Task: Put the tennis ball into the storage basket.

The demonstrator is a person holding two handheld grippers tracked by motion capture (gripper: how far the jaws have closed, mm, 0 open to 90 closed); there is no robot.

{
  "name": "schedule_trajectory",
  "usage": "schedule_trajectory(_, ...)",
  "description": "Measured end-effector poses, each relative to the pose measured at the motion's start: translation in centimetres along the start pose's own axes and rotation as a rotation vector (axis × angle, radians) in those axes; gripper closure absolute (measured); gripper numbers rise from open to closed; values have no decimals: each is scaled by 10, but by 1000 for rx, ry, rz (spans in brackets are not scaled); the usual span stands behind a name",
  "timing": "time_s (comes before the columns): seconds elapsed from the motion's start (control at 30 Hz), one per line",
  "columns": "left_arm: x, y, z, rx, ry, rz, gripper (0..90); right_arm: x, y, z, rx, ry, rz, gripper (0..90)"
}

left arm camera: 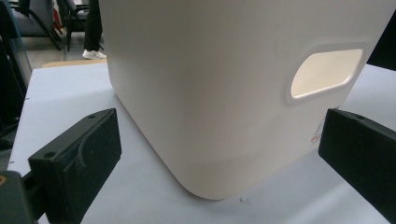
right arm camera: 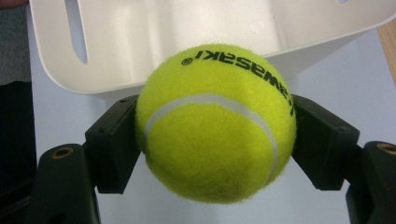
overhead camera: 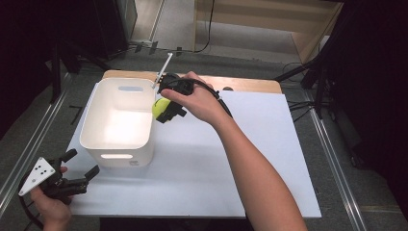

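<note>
Left gripper, jaws spread wide and empty, hovers at the table's near left corner, just before the smooth, round-cornered white plastic bin. Farther off, right gripper pinches a fuzzy yellow-green tennis ball over the bin's right rim.

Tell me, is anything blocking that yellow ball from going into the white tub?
Nothing visible. The right gripper holds the tennis ball at the rim of the white tub, whose top is open and looks empty.
</note>
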State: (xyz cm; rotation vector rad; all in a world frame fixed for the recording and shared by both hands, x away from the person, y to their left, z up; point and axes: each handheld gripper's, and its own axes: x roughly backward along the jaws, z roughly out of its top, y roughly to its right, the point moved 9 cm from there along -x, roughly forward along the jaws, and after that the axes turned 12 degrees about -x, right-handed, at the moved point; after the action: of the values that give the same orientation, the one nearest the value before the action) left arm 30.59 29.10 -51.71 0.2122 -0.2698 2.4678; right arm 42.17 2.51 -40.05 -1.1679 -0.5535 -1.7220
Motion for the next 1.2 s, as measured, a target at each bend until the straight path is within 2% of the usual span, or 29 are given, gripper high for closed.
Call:
schedule_trajectory(0.4, 0, 0, 0, 1, -2, 0, 0, 2, -8, 13, 19, 8, 4, 226)
schedule_trajectory(0.83, 0, 0, 0, 2, 0, 0, 0, -8, -20, 31, 54, 16, 17, 225)
schedule_trajectory(1.0, 0, 0, 0, 4, 1, -2, 0, -12, -25, 35, 45, 9, 20, 225)
schedule_trajectory(1.2, 0, -1, 0, 8, 3, -1, 0, -18, -29, 39, 60, 10, 26, 225)
